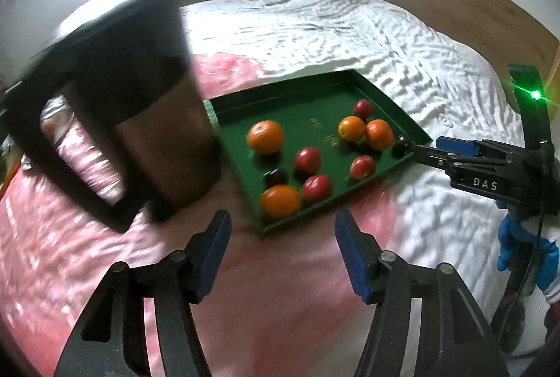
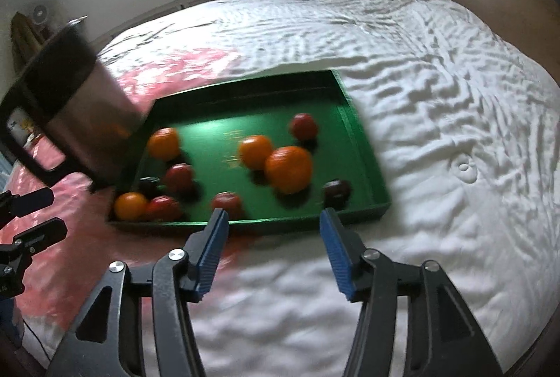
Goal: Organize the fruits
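Left gripper (image 1: 282, 251) and right gripper (image 2: 274, 251), both spread wide and empty, hover over a bed (image 2: 437, 69) beside a green tray (image 2: 367, 163) of 4 oranges (image 2: 288, 169), red fruits (image 1: 307, 160) and a metal jug (image 1: 140, 97)

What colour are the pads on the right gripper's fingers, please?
Blue, ribbed pads on black arms; the right wrist view shows them best.
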Available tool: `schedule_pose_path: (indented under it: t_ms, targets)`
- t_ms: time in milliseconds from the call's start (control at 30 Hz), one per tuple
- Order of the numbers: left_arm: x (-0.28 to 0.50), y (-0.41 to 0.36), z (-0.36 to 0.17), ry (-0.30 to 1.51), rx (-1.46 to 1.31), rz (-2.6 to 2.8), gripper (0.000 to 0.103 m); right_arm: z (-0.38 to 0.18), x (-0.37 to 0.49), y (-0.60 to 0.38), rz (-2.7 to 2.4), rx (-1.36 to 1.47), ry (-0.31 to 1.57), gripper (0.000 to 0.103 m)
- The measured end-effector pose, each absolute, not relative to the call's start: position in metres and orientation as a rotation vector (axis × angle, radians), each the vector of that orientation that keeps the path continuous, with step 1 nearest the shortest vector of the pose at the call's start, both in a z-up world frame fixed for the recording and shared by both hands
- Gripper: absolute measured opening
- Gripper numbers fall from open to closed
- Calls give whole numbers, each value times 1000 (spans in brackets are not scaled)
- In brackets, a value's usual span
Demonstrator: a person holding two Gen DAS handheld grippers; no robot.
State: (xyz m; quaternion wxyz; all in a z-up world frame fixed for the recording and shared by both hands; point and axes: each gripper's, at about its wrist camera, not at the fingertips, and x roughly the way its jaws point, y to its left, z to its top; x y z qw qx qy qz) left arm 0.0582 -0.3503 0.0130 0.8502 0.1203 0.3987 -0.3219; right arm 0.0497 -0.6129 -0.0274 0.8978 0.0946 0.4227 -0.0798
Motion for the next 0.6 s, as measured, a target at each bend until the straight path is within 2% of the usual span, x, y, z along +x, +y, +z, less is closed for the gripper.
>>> schedule_pose_path:
  t_ms: [367, 600]
  targets:
    - [27, -248, 19, 799, 189, -529, 60, -16, 29, -502, -62, 128, 853, 102]
    - [16, -204, 18, 778, 149, -450, 63, -15, 21, -441, -14, 71, 848, 103]
